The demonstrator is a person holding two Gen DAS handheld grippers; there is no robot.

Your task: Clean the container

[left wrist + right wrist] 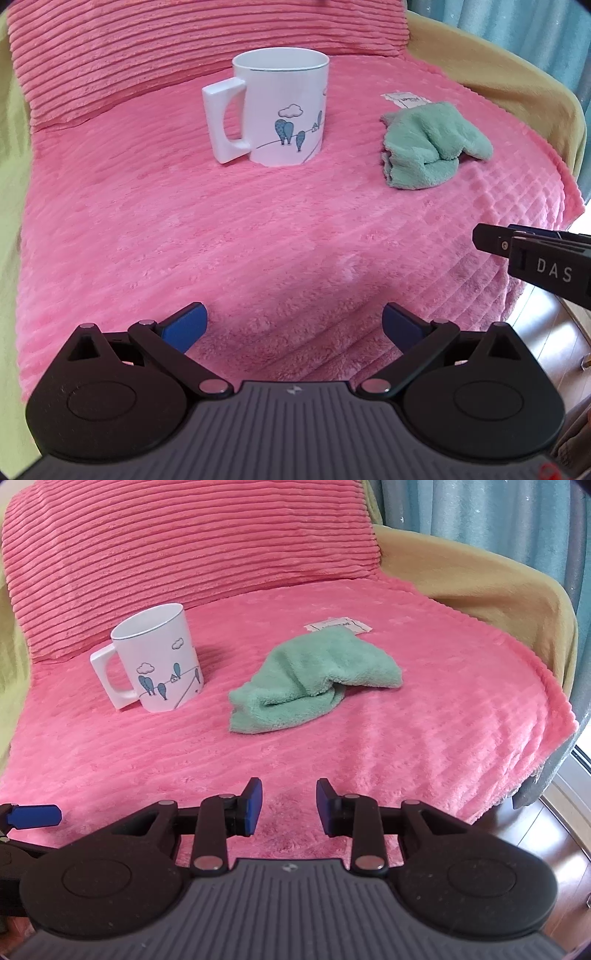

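Note:
A white mug (282, 110) (157, 661) with blue tree drawings stands upright on the pink blanket, its square handle to the left. To its right lies a crumpled green cloth (430, 146) (314, 683). My left gripper (294, 325) hovers wide open over the blanket's front, well short of the mug, nothing between its blue pads. My right gripper (289, 805) is open with a narrower gap, empty, near the front edge, below the cloth. Part of the right gripper shows at the right edge of the left wrist view.
The pink ribbed blanket (258, 229) (424, 738) covers a chair seat, with a pink cushion (184, 542) behind. A mustard armrest (480, 579) curves along the right. A small white label (338, 624) lies behind the cloth. Teal curtains (498, 509) and wooden floor (561, 849) sit at the right.

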